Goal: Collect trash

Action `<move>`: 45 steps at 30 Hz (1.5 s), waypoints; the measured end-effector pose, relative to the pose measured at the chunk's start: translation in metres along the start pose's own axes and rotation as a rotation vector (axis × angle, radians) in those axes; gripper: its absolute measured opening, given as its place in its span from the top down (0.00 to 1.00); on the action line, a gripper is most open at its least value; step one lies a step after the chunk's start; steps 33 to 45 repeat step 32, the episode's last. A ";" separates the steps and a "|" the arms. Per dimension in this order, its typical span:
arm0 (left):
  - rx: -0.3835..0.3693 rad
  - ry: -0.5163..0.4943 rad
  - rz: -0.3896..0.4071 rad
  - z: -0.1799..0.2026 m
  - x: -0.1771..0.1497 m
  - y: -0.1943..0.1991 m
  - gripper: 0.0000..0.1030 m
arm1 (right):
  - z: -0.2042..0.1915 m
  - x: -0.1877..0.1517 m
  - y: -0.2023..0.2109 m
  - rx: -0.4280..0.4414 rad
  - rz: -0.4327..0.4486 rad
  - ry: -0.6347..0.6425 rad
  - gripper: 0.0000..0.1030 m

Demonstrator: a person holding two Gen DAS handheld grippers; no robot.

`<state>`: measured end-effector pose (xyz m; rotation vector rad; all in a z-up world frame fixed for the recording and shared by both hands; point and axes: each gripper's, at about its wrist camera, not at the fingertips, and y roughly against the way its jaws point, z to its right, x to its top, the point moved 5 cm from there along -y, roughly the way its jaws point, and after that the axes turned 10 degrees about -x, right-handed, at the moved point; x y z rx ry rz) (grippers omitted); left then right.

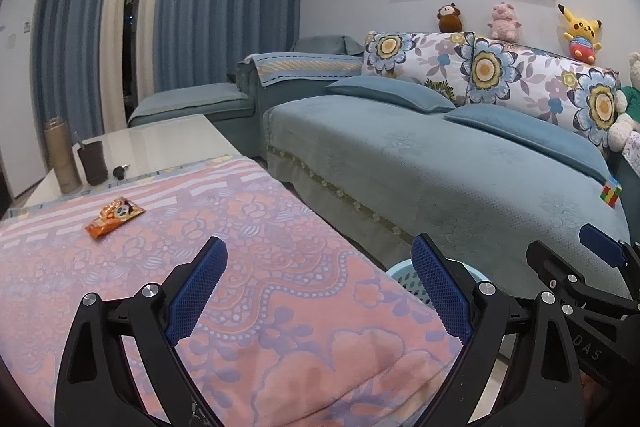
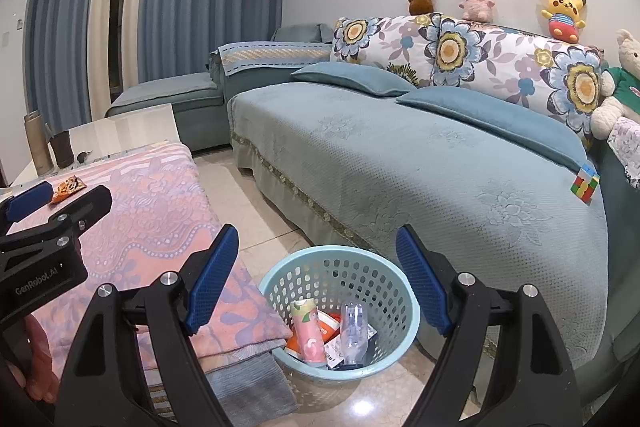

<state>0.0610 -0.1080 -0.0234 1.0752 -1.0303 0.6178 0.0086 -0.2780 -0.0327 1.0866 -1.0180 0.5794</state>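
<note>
An orange wrapper (image 1: 114, 217) printed with a panda face is seen lying flat on the pink cloth of the table (image 1: 280, 307), toward its far left part, with one long edge turned near-left. It is crumpled slightly and touches nothing else.

A light blue perforated basket (image 2: 280, 291) is set on the floor just right of the table's near corner, upright, with its mouth open. Inside it a pink can (image 2: 308, 331) is leaned against the left wall, a clear plastic bottle (image 2: 354, 331) is stood beside it to the right, and an orange packet (image 2: 329, 329) with other paper scraps is wedged between and beneath them.
</note>
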 end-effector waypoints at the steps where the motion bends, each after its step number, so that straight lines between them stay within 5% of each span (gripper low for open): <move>1: 0.002 0.001 -0.001 0.000 0.000 0.000 0.12 | 0.000 0.000 0.000 0.001 0.000 0.000 0.26; 9: 0.115 -0.025 0.030 -0.011 0.006 0.006 0.07 | -0.001 0.001 -0.001 -0.003 0.001 0.005 0.26; 45: 0.144 0.033 0.008 -0.019 0.007 0.011 0.07 | 0.001 0.003 -0.001 0.000 0.003 0.002 0.25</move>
